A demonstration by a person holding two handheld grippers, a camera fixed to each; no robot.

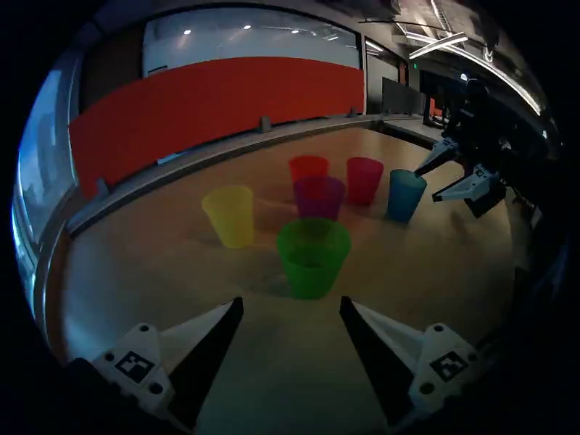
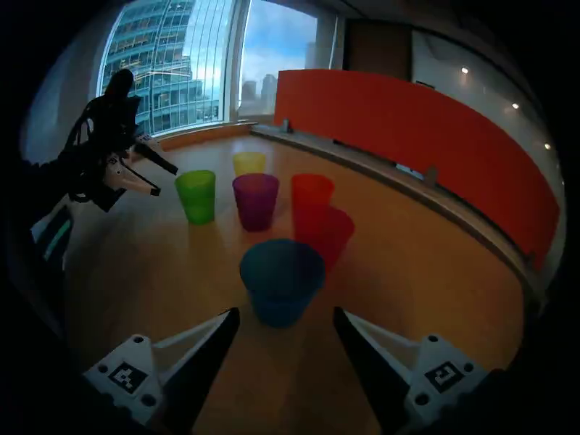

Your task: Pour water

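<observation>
Table [image 1: 145, 275]: wooden surface carrying six translucent plastic cups, all upright, grouped near its middle.
Green cup [image 1: 312, 257]: closest cup to the left gripper, straight ahead and in line with the gap between its fingers. Not touched.
Left gripper [image 1: 289, 300]: fingers spread wide with nothing between them. The tips stop just short of the green cup. In the right gripper view it hangs above the table just beside the green cup, fingers apart.
Blue cup [image 2: 281, 281]: closest cup to the right gripper, centred ahead of the gap between its fingers. Not touched.
Right gripper [image 2: 285, 312]: fingers spread wide and gripping nothing. In the left gripper view its upper fingertip sits at the blue cup's rim; contact cannot be told.
Purple cup [image 1: 319, 197]: directly behind the green cup in the left gripper view.
Red cup [image 1: 308, 168]: back of the group, behind the purple cup.
Pink cup [image 1: 363, 180]: between the red cup and the blue cup.
Yellow cup [image 1: 230, 215]: set slightly apart, left of the green cup in the left gripper view.
Cup contents: cannot tell.
Red panel [image 1: 217, 101]: runs along the far edge of the table.
Window [image 2: 174, 65]: tall glass buildings outside.
</observation>
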